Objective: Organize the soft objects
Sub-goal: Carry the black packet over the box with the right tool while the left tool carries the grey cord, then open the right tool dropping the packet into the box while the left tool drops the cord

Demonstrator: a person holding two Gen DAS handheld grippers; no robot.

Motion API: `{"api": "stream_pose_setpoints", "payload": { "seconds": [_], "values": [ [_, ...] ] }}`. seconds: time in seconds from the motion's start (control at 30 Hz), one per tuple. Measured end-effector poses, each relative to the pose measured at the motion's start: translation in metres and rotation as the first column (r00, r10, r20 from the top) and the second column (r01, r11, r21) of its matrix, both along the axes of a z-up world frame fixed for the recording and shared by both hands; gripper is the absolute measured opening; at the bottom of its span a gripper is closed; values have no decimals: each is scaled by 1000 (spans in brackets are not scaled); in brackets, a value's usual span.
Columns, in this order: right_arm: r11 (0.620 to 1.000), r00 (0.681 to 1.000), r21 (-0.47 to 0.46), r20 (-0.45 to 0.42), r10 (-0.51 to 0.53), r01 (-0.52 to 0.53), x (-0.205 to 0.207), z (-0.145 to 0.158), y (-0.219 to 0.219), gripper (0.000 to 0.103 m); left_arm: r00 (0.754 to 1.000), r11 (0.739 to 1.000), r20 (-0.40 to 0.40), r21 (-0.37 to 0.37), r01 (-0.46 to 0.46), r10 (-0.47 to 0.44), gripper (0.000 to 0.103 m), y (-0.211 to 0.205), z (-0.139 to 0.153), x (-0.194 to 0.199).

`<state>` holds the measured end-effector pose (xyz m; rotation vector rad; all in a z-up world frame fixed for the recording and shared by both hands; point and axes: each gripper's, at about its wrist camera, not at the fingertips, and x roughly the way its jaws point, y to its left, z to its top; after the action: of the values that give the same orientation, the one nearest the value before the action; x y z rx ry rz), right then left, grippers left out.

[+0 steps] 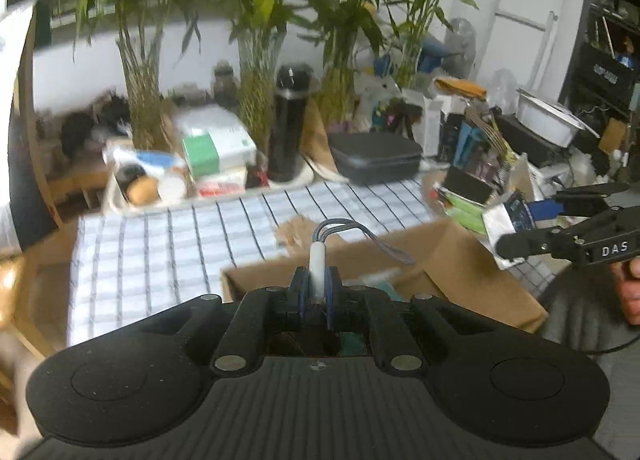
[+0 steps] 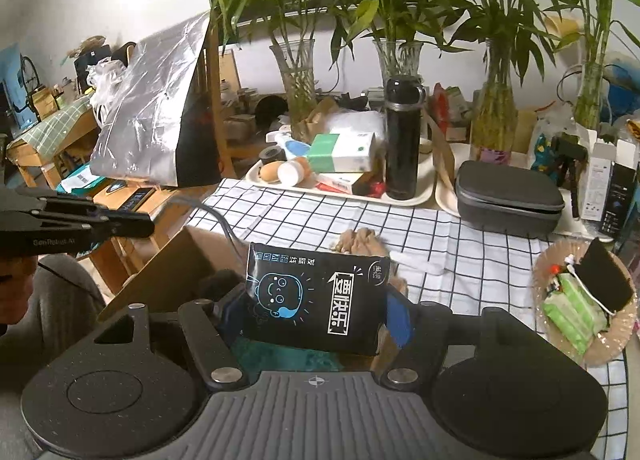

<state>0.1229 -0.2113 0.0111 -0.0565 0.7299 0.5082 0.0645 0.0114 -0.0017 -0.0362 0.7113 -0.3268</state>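
My left gripper [image 1: 316, 284] is shut on the white plug of a grey braided cable [image 1: 340, 230], whose loop sticks up above an open cardboard box [image 1: 460, 260]. In the right wrist view that gripper [image 2: 146, 225] enters from the left, with the cable [image 2: 224, 223] trailing down over the box [image 2: 160, 276]. My right gripper [image 2: 316, 316] is shut on a black soft tissue pack [image 2: 316, 300] with blue and white print, held by its ends between the blue pads. The left wrist view shows it [image 1: 524, 223] at the right, holding the pack [image 1: 506, 219] beyond the box. A beige soft item [image 2: 360, 244] lies on the checked cloth [image 2: 460, 248].
Behind the cloth a white tray [image 2: 424, 195] carries a black flask [image 2: 402, 139], boxes and eggs. A grey zip case [image 2: 508, 195] sits to its right. A wicker plate [image 2: 624, 336] at right holds green tissue packs and a black pouch. Glass vases of bamboo line the back.
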Motion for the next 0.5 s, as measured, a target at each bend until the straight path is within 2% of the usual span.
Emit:
{"api": "stream_pose_setpoints", "payload": {
  "seconds": [0.07, 0.13, 0.17, 0.2, 0.27, 0.3, 0.4, 0.5],
  "values": [
    [1000, 1000, 0, -5, 0, 0, -3, -1, 0, 71, 999, 1000, -41, -22, 8, -9, 10, -1, -6, 0],
    [1000, 1000, -4, -12, 3, -3, -6, -3, 1, 71, 999, 1000, -44, -13, 26, -26, 11, -4, -11, -3],
    [1000, 1000, -7, -15, 4, -5, -8, -4, 1, 71, 998, 1000, -46, 2, 29, -29, 16, -6, -13, -4],
    [1000, 1000, -10, -17, 6, -6, -10, -6, 2, 71, 998, 999, -53, 18, 35, -34, 32, -8, -15, -6],
    [1000, 1000, -13, -24, 11, -11, -12, -9, 2, 71, 998, 998, -45, 44, 40, -38, 53, -10, -16, -9],
    [1000, 1000, -14, -28, 12, -12, -14, -11, 2, 71, 999, 998, -30, 57, 40, -38, 60, -10, -16, -12],
    [1000, 999, -3, -35, 11, -12, -17, -15, 0, 71, 999, 996, -15, 82, 33, -31, 64, -8, -17, -17],
    [1000, 999, 15, -47, 5, -5, -18, -22, -4, 71, 999, 997, -37, 67, 25, -22, 64, -2, -20, -18]
  ]
}}
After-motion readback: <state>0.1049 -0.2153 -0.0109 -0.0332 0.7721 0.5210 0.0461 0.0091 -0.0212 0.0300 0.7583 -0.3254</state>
